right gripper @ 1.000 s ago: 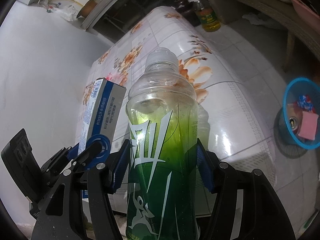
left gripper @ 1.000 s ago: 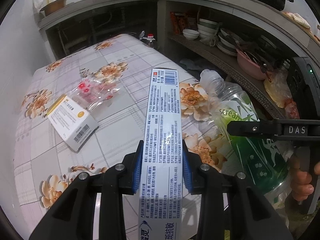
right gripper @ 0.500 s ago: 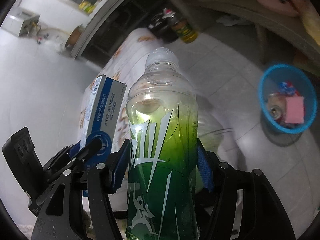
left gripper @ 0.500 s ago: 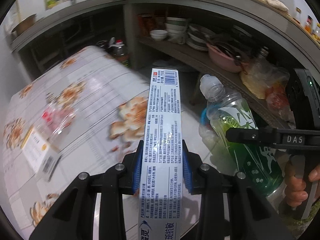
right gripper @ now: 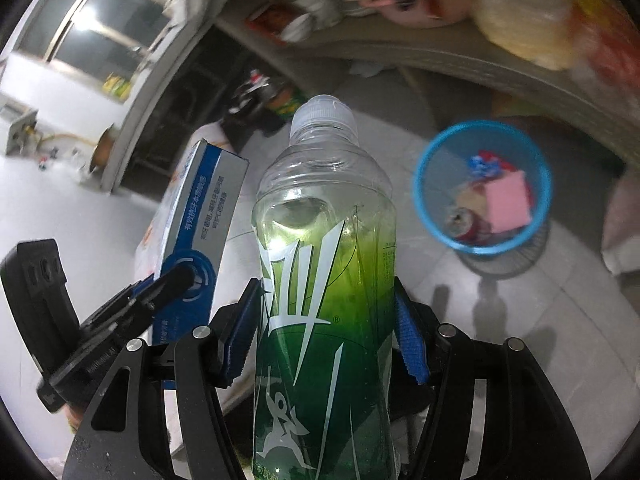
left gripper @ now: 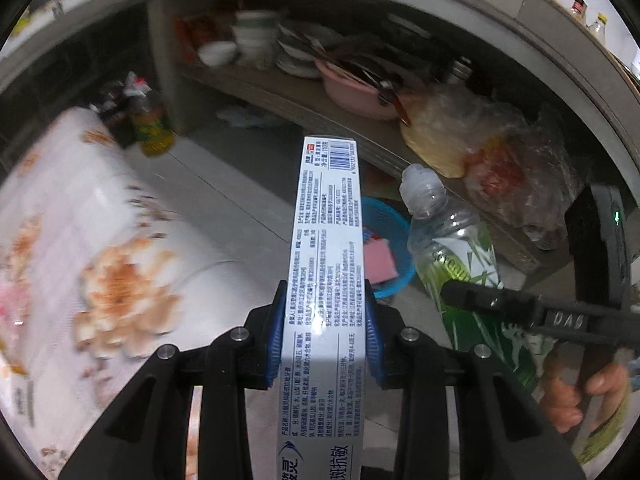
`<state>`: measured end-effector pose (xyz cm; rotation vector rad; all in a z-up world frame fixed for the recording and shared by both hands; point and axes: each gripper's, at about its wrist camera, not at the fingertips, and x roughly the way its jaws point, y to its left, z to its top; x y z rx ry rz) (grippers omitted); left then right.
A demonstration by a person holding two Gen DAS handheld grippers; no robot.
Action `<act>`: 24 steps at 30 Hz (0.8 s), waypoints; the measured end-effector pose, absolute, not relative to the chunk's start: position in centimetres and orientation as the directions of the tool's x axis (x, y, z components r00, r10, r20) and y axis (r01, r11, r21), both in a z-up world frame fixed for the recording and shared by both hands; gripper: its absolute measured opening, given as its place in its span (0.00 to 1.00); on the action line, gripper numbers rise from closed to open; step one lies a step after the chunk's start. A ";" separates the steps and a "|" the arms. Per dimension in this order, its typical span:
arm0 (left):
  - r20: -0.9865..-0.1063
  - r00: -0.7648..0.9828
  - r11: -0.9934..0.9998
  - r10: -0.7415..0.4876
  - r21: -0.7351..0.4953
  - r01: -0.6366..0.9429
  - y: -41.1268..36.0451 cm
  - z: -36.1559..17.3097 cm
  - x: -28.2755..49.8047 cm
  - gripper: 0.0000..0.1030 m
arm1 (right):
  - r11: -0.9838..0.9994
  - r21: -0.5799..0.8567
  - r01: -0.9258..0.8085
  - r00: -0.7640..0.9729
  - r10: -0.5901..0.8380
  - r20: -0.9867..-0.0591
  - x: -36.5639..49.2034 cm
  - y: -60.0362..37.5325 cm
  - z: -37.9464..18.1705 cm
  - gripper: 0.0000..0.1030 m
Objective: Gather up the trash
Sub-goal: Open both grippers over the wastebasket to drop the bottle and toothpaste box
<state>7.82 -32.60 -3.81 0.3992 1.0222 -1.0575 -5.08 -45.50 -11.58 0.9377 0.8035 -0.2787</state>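
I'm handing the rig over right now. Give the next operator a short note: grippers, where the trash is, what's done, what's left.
Left hand-held gripper: shut on the toothpaste box.
Right hand-held gripper: shut on the green drink bottle.
Blue bin stands on the floor ahead, already holding a pink piece and a can.
Done: both items picked up.
Left: drop both in the bin.

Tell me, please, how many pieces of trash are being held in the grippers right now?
2: a toothpaste box clamped in the left gripper, and a green drink bottle clamped in the right gripper. Nothing else appears to be held.
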 end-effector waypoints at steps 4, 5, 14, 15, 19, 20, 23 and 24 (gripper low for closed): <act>-0.873 -0.014 0.491 -0.487 -0.287 0.823 -36.3 -6.5 9.0 0.32 | 0.543 0.582 0.605 0.644 0.095 -0.759 -6.5 -47.8 -13.9 0.57; -0.880 -0.040 0.501 -0.474 -0.306 0.809 -37.4 -7.3 9.5 0.32 | 0.534 0.575 0.620 0.633 0.093 -0.768 -6.6 -48.1 -14.4 0.57; -0.912 -0.150 0.539 -0.382 -0.351 0.766 -45.9 -12.8 11.9 0.32 | 0.489 0.506 0.710 0.534 0.094 -0.840 -3.7 -53.8 -20.2 0.57; -0.911 -0.156 0.538 -0.381 -0.356 0.764 -46.8 -13.1 12.4 0.32 | 0.491 0.497 0.716 0.528 0.085 -0.845 -3.4 -54.8 -20.5 0.57; -0.896 -0.170 0.512 -0.410 -0.381 0.770 -50.9 -14.2 13.4 0.69 | 0.508 0.458 0.730 0.512 0.038 -0.858 -1.0 -58.2 -21.7 0.67; -0.901 -0.144 0.530 -0.410 -0.364 0.766 -51.5 -14.4 13.7 0.72 | 0.508 0.444 0.738 0.505 0.022 -0.863 -0.7 -59.0 -22.2 0.68; -0.888 -0.147 0.543 -0.435 -0.389 0.744 -51.4 -14.4 14.1 0.72 | 0.478 0.395 0.784 0.460 -0.020 -0.888 -0.9 -60.5 -23.9 0.68; -0.880 -0.166 0.541 -0.445 -0.412 0.733 -50.7 -14.3 14.1 0.72 | 0.471 0.392 0.790 0.457 -0.026 -0.889 -1.2 -60.5 -24.3 0.68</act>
